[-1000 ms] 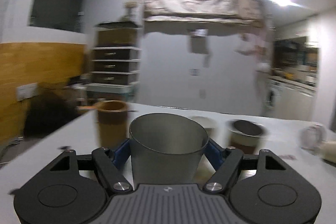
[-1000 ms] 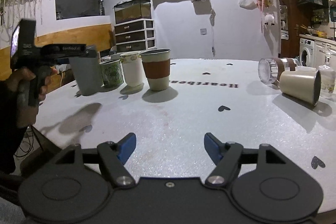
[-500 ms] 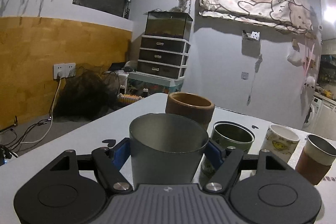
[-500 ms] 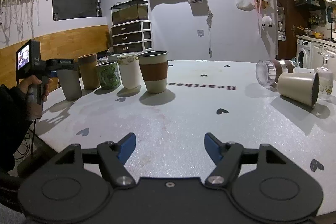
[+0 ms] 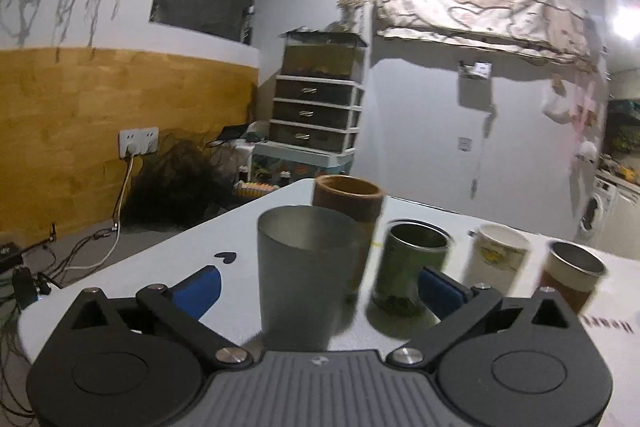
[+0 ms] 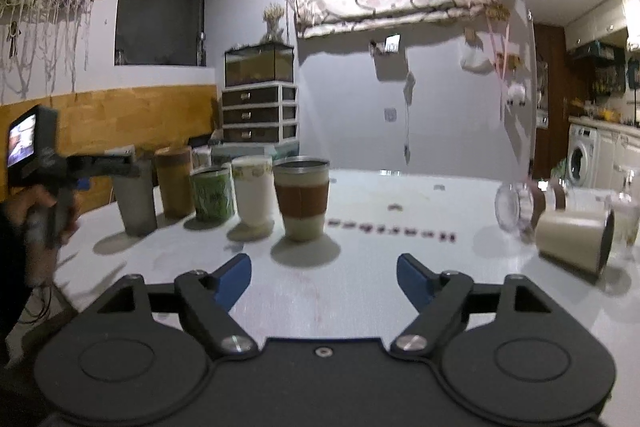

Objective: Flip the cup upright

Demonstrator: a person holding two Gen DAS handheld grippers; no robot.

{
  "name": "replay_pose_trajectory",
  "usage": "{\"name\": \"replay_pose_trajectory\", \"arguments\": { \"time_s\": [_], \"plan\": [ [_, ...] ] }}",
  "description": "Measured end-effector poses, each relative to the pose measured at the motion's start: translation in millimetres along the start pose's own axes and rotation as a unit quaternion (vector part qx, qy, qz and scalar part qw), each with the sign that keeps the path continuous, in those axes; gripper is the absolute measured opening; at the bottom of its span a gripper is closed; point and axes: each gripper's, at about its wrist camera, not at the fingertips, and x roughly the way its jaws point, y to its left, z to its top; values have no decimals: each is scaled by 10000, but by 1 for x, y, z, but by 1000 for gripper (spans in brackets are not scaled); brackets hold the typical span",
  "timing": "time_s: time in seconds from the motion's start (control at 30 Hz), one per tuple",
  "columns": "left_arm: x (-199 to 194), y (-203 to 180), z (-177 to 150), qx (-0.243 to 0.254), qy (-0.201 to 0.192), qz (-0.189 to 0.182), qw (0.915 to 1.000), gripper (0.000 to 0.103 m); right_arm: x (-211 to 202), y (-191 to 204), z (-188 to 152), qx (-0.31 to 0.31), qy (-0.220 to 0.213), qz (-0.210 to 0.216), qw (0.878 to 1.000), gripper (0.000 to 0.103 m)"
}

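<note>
Between the left gripper's (image 5: 318,287) spread fingers stands a smooth, tapered, seemingly metal grey cup (image 5: 306,275), ungripped.

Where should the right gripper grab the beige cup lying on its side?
Grip the beige cup across its round side wall, mid-length, coming from above with one of the fingers on each side. It lies tipped over on the table, its dark rim facing right, so the wall is the open part.
</note>
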Motion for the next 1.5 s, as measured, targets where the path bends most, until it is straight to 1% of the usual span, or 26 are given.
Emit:
{"name": "replay_pose_trajectory", "arguments": {
  "time_s": [0.1,0.23,0.33,0.4,0.47,0.53,0.63,0.73,1.0,1.5],
  "plan": [
    [-24,-6,-5,50,-19,-133,9999,103,7,-1,7,104,-55,124,9999,87],
    [-49,-18,-12,161,110,-274,9994,103,16,2,13,25,-163,47,9999,94],
    [-66,-30,-20,370,80,-316,9988,103,23,5,16,-109,-169,-2,9998,99],
    [-74,-36,-25,341,86,-387,9986,103,25,7,18,-157,-174,-17,9997,103],
    [-79,-40,-29,269,139,-544,9981,103,29,8,19,-181,-155,-25,9997,103],
    [-82,-45,-33,301,180,-639,9973,103,32,7,20,-173,-121,-47,9998,103],
    [-86,-54,-38,457,202,-644,9967,103,38,5,21,-145,-15,-140,9998,103],
    [-88,-59,-42,502,236,-705,9960,103,43,5,19,-111,53,-209,9997,103],
    [-86,-60,-46,530,280,-675,9959,103,49,6,18,-123,182,-221,9995,103],
    [-84,-61,-46,561,292,-668,9958,103,50,6,17,-144,200,-215,9995,103]
  ]
}}
